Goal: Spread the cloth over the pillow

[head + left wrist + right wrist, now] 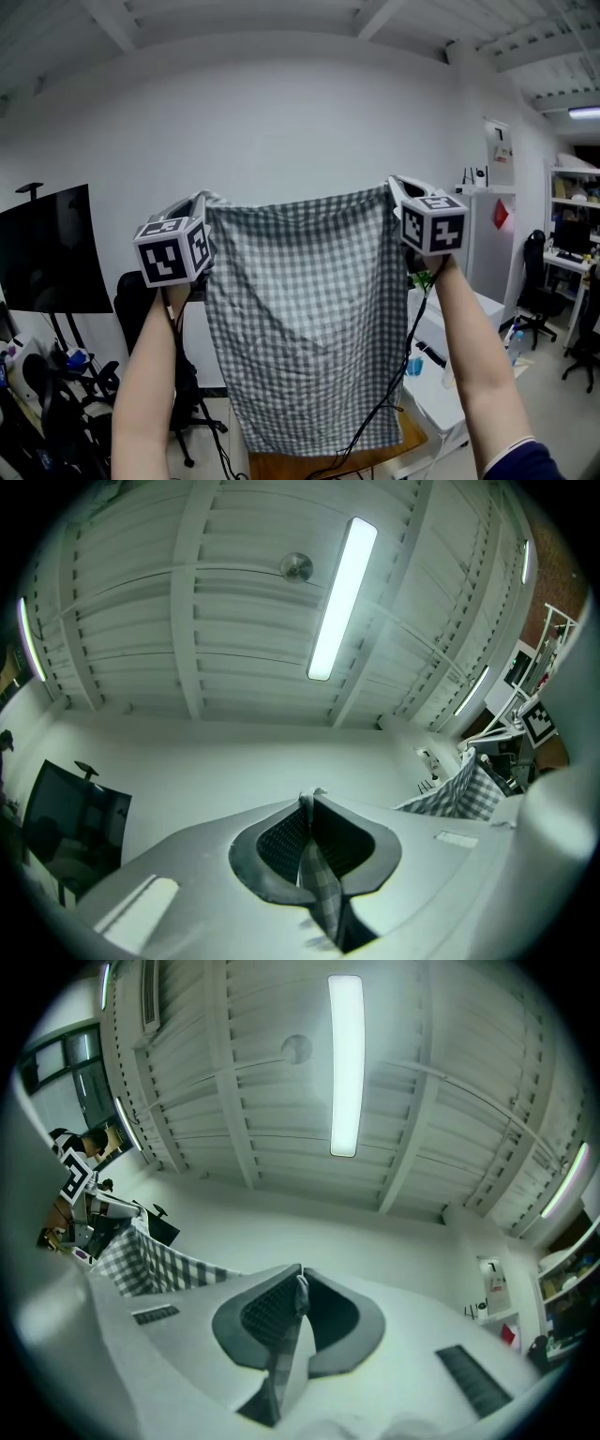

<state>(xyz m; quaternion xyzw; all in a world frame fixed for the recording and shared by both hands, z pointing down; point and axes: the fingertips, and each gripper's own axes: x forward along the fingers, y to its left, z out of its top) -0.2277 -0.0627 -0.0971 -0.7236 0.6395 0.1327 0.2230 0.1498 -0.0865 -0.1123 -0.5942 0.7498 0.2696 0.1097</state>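
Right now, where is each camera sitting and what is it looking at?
Head view: on the person's head, facing the wall; both forearms hold up the checked cloth.
Left gripper view: on the left gripper, aimed up at the ceiling; its jaws pinch a cloth corner.
Right gripper view: on the right gripper, likewise.
Shared: all three see the cloth.

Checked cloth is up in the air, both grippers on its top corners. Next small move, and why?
Probably lower both grippers together, jaws shut, to lay it down. The left gripper and right gripper each pinch a top corner, and the cloth hangs open and flat between them, with a brown surface showing below its bottom edge. The pillow isn't visible, so aim can't be judged.
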